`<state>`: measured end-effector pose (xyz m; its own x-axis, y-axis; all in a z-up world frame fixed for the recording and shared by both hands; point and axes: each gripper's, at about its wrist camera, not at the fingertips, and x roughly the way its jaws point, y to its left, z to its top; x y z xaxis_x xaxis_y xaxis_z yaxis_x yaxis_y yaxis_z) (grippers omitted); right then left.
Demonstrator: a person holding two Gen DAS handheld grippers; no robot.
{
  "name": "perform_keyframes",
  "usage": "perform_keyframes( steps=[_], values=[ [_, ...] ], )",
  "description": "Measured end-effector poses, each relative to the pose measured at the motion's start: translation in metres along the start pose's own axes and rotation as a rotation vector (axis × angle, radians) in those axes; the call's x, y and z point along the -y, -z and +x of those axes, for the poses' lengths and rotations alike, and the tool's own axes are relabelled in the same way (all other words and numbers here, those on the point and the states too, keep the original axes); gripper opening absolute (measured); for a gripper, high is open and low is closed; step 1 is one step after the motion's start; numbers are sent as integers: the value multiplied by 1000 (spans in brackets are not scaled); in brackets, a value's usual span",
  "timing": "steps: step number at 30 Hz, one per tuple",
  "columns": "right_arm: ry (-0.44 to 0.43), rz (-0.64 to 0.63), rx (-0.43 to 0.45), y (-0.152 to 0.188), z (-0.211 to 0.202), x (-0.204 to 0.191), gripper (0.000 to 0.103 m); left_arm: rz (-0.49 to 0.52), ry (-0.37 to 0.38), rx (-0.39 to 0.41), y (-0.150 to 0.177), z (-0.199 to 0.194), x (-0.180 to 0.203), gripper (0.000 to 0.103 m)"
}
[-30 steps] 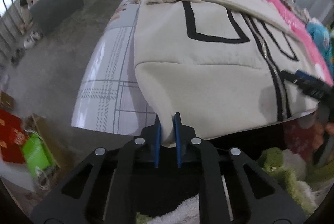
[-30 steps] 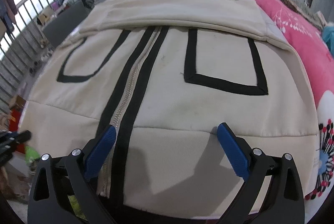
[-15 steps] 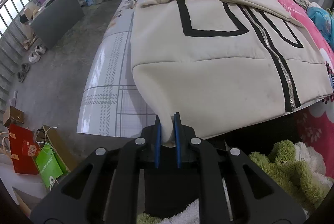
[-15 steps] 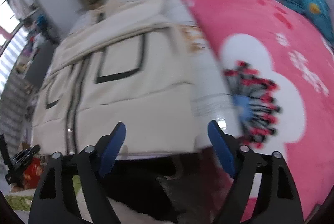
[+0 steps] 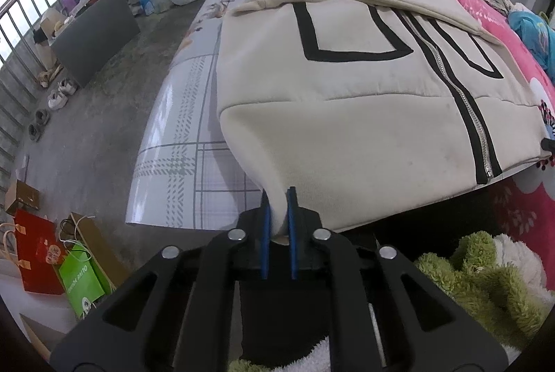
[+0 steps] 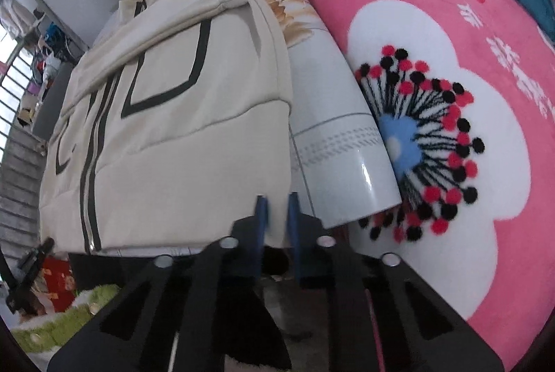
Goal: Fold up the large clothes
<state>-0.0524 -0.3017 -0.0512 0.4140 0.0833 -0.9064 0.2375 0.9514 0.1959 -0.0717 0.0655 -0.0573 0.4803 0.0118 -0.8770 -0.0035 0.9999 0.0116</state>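
A cream zip jacket (image 5: 347,115) with black stripes lies flat on the bed, sleeves folded across its chest. It also shows in the right wrist view (image 6: 180,136). My left gripper (image 5: 277,198) is shut on the jacket's near left hem corner at the bed edge. My right gripper (image 6: 276,202) is shut on the near right hem corner. The tip of the right gripper shows at the far right of the left wrist view (image 5: 548,144).
The bed sheet (image 5: 180,143) is pale with grey check. A pink flowered blanket (image 6: 451,87) lies right of the jacket. Green and white plush toys (image 5: 485,281) sit below the bed edge. Paper bags (image 5: 55,264) and shoes (image 5: 57,94) are on the floor to the left.
My right gripper swung right from the hem's middle to its right corner and shut on it. My left gripper stayed shut on the left corner.
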Motion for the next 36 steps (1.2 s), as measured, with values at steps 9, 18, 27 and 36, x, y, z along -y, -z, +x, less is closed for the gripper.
perform_keyframes(
  steps=[9,18,27,36],
  values=[
    [-17,-66,58,6,-32,-14,5,21,48,78,7,-34,-8,4],
    [-75,-23,22,7,-44,-5,5,-28,158,25,19,-47,-22,4],
    [-196,16,157,-43,-61,-16,5,-133,311,129,-43,-54,-37,5],
    [-228,60,209,-99,-36,-26,5,-199,278,135,-100,-13,-44,5]
  ],
)
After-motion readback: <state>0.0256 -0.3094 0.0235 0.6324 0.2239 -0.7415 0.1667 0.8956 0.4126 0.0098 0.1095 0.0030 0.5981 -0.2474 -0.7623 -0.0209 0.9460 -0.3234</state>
